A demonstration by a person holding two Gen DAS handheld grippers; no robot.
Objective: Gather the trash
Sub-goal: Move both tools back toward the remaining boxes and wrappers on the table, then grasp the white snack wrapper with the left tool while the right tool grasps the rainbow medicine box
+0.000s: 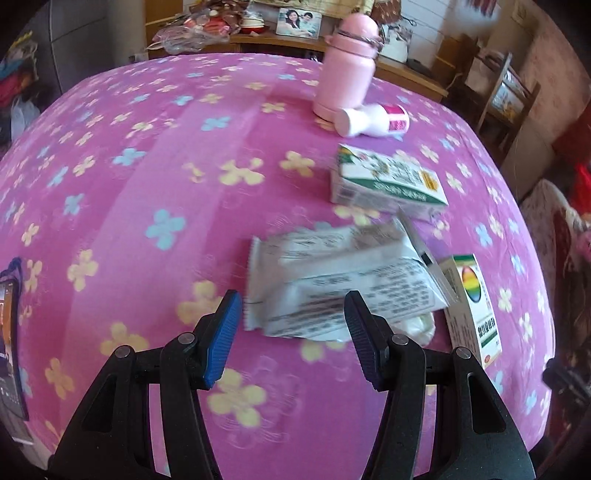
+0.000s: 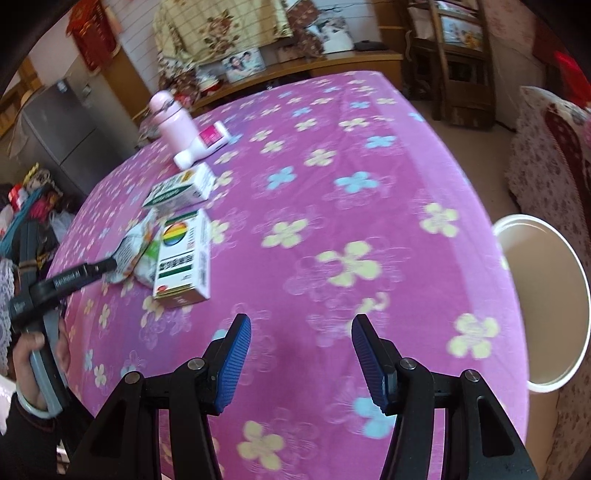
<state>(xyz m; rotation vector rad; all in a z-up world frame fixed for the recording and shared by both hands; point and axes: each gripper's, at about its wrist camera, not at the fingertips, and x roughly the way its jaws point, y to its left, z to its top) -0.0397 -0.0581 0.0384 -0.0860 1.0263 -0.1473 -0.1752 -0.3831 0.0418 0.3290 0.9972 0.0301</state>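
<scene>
We are looking across a table draped in a pink cloth point(image 1: 147, 184) printed with yellow and blue flowers; daylight is falling brightly over it; behind it a low wooden shelf point(image 2: 332, 61) is running along a white panelled wall point(image 2: 136, 33); a framed photograph point(image 1: 298, 23) is leaning there among clutter; a grey refrigerator point(image 2: 62, 125) is standing at the left; a wooden chair point(image 1: 506, 96) is sitting on the pale floor point(image 2: 491, 136); a floral-covered seat point(image 2: 543, 162) is showing at the right.
</scene>
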